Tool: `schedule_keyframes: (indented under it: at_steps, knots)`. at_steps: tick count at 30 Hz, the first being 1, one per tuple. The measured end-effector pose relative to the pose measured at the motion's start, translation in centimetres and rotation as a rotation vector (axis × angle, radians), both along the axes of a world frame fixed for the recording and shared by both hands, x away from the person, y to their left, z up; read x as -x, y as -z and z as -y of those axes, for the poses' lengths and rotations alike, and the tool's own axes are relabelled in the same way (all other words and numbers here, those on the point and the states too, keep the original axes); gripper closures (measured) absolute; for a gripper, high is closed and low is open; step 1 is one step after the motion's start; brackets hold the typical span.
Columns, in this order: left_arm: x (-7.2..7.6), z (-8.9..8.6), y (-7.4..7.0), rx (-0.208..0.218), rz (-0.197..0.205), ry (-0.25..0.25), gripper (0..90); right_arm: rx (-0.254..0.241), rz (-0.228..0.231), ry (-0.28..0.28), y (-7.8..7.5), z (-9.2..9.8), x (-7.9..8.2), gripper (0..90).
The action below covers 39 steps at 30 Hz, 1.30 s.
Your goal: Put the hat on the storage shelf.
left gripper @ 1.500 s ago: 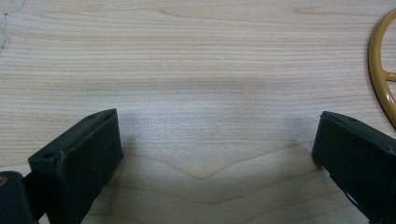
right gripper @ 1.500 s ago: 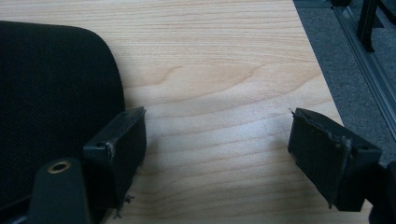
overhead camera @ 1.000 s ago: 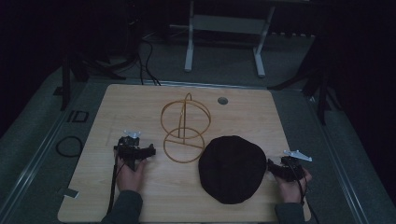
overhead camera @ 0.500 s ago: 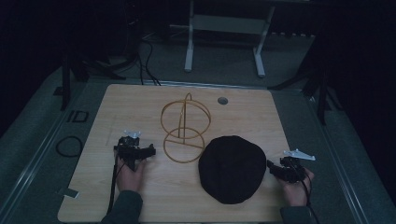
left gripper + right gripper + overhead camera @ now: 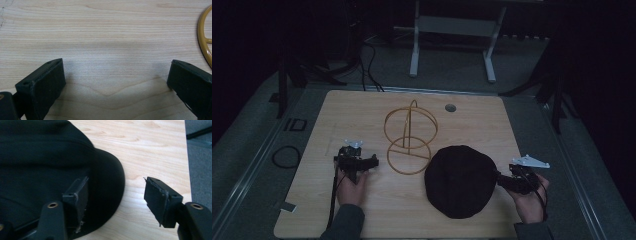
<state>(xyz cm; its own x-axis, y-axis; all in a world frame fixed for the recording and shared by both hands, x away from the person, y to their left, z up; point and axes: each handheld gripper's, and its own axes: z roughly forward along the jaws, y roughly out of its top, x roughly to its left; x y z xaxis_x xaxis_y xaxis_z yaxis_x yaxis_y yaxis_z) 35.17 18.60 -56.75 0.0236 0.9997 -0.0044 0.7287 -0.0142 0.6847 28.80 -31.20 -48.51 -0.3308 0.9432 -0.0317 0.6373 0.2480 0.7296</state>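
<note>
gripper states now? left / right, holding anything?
Left gripper: open, empty, over bare table.
Right gripper: open, jaws just opening, straddling the black cap's edge, not clamped.

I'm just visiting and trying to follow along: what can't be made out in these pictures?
- Tabletop under the flat black fabric cap: hidden by the cap, high view.
- Gold wire hat stand: cut off by the right edge, left gripper view.
- Right gripper: its jaws have just been opening, but whether one pad touches the cap is unclear, since black blends into black.
- Small round grey thing on the wooden table: too small to identify, high view.
</note>
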Motion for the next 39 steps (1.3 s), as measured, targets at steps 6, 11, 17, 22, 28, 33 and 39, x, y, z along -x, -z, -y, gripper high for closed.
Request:
schedule_keyframes:
  at_steps: [6, 11, 17, 22, 28, 33, 39]
  knots:
    - [0.0, 0.0, 0.0, 0.001, 0.0, 0.0, 1.2, -0.025, 0.009, -0.037, -1.0, -0.9, 0.2, 24.6]
    - [0.0, 0.0, 0.0, 0.0, -0.001, 0.001, 1.2, -0.028, 0.011, -0.062, -1.5, -1.5, 0.1, 20.7]
    - [0.0, 0.0, 0.0, 0.0, -0.001, 0.001, 1.2, -0.034, 0.018, -0.089, -1.9, -2.5, -0.2, 19.8]
    - [0.0, 0.0, 0.0, 0.0, -0.001, 0.001, 1.2, -0.036, 0.022, -0.109, -2.1, -3.4, -0.5, 19.1]
    - [0.0, 0.0, 0.0, 0.0, -0.001, 0.001, 1.2, -0.044, 0.026, -0.121, -2.3, -4.1, -0.7, 16.8]
    - [0.0, 0.0, 0.0, -0.001, -0.001, 0.001, 1.2, -0.054, 0.029, -0.128, -2.4, -4.9, -0.9, 14.5]
    - [0.0, 0.0, 0.0, 0.0, -0.001, 0.001, 1.2, -0.073, 0.04, -0.131, -2.6, -5.8, -1.3, 13.8]
